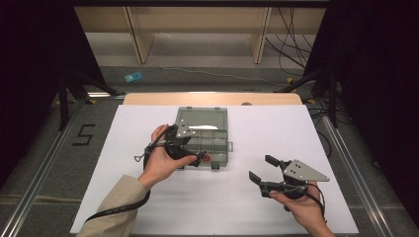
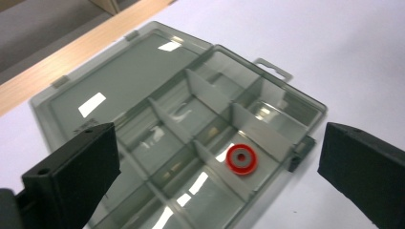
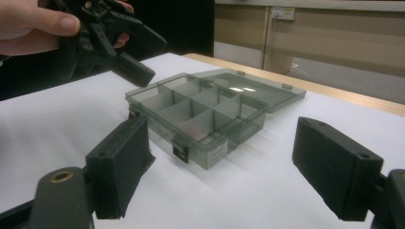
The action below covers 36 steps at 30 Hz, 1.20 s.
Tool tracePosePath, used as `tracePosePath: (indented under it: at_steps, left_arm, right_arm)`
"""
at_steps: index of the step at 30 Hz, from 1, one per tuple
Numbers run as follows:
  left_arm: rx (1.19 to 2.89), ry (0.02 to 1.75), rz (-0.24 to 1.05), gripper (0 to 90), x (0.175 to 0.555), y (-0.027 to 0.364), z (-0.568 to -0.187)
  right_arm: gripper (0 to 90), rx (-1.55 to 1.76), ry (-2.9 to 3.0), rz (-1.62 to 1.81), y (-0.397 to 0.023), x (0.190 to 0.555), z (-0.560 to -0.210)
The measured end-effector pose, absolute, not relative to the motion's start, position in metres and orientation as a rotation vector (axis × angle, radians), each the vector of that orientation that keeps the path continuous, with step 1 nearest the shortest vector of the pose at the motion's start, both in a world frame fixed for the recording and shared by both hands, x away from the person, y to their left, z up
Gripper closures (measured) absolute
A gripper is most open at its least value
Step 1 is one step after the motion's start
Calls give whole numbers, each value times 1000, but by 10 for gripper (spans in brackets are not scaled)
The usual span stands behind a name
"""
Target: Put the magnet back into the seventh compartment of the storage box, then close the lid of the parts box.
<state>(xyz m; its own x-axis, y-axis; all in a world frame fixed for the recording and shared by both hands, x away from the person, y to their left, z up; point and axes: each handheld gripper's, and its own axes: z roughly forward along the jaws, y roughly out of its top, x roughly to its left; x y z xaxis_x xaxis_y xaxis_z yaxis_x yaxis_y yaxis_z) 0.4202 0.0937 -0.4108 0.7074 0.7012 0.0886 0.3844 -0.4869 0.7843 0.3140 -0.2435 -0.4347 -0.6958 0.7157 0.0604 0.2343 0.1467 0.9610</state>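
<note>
Where two grippers hover, one box (image 1: 207, 133), one ring (image 2: 242, 159)

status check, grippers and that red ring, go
Left gripper open above the smoky clear plastic compartment box. Red ring with grey centre lying in a compartment. Right gripper open, empty. Nothing in the way.

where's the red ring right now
The red ring lies in a front-row compartment of the open grey organizer box, in the left gripper view between the open left gripper fingers.

We see the box (image 1: 212, 143) near the middle of the table (image 1: 148, 207), its lid (image 1: 200, 118) lying open behind it. A ring (image 2: 241, 159) lies in a front compartment. Our right gripper (image 1: 260, 170) hovers right of the box.
</note>
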Motion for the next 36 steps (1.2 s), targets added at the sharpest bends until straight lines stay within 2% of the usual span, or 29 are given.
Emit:
tracePosePath:
  at_steps: [17, 25, 36]
  left_arm:
    - [2062, 892, 558, 0, 429, 114, -403]
    - [2068, 906, 546, 0, 432, 119, -404]
    - [1976, 945, 530, 0, 434, 124, -400]
  right_arm:
    - [212, 904, 2013, 1583, -243, 315, -436]
    - [212, 907, 2017, 1560, -245, 314, -435]
    - [211, 897, 2019, 1559, -245, 313, -434]
